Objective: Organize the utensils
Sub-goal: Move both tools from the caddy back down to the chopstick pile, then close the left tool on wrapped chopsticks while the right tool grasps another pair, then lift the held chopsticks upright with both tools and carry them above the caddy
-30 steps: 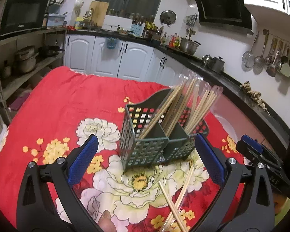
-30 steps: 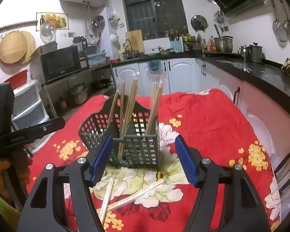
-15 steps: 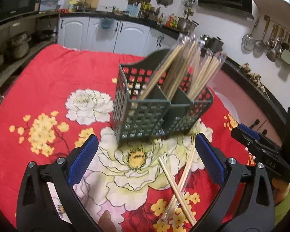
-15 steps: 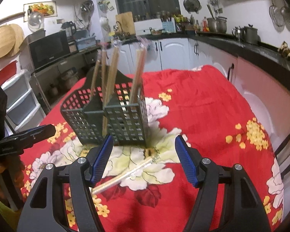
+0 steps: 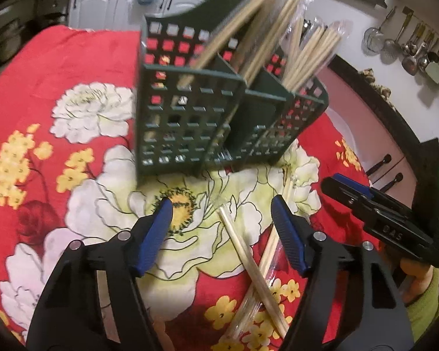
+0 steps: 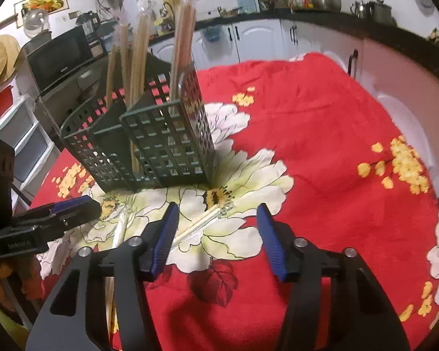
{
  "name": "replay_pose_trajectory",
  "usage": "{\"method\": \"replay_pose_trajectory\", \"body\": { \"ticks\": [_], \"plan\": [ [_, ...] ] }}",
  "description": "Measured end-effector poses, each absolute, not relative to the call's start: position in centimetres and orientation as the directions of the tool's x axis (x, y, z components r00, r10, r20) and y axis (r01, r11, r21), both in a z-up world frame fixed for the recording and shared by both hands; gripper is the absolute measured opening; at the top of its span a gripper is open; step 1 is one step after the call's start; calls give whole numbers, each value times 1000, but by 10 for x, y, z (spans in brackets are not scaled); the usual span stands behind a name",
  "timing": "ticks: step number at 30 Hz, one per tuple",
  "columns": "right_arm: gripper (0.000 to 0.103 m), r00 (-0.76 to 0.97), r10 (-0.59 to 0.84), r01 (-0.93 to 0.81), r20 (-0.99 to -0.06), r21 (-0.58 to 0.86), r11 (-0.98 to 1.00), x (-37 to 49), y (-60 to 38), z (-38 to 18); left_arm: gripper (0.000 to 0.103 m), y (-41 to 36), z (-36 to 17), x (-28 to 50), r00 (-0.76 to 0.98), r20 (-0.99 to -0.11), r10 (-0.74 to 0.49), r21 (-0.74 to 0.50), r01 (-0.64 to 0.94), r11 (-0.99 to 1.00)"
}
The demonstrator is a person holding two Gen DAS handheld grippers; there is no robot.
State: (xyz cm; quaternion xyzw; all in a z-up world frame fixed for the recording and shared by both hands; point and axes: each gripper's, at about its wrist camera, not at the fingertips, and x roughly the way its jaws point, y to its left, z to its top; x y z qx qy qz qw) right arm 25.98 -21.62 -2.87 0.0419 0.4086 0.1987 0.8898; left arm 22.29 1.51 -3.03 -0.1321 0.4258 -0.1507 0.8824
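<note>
A dark green slotted basket [image 5: 190,111] [image 6: 164,143] stands on the cloth with several wrapped chopsticks [image 5: 266,38] upright in its compartments. Two loose pairs lie crossed in front of it: a bare pair [image 5: 248,266] and a plastic-wrapped pair [image 5: 273,248]. My left gripper [image 5: 221,204] hovers low over the bare pair's far end, jaws closing, pads touching nothing. My right gripper [image 6: 217,209] is over the wrapped pair [image 6: 199,226], which runs under its left finger [image 6: 164,234]; its jaws are closing too, without contact. Each gripper shows in the other's view, the right gripper [image 5: 348,188] and the left gripper [image 6: 73,206].
A red cloth with large white and yellow flowers [image 6: 322,134] covers the table. Black counters with white cabinets [image 6: 257,41] run behind and to the right. A microwave [image 6: 64,55] sits on a shelf at left. Ladles and skimmers [image 5: 409,49] hang on the wall.
Both grippers have come down toward the cloth and tipped downward, so the basket and loose chopsticks loom larger. Both pairs of jaws have narrowed.
</note>
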Motion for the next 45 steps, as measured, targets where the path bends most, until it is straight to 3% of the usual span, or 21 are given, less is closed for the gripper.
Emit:
{"method": "replay_pose_trajectory", "body": {
  "ticks": [8, 15, 26, 30, 45],
  "plan": [
    [47, 530, 406, -310, -745, 275, 910, 289, -208, -50, 54, 10, -46, 237, 551, -739, -388, -385, 126, 914],
    [43, 519, 415, -293, -747, 301, 908, 299, -208, -67, 43, 3, -54, 249, 550, -757, -352, -352, 111, 929],
    [11, 545, 404, -294, -734, 284, 913, 292, -210, -67, 11, -2, -54, 244, 560, -777, -286, -270, 114, 956],
    [2, 553, 410, -279, -726, 302, 912, 288, -217, -64, 7, -1, -53, 236, 557, -772, -307, -287, 126, 950],
    [2, 640, 479, -327, -601, 352, 877, 250, -235, -4, 4, 20, -11, 208, 627, -686, -368, -348, 162, 923]
  ]
}}
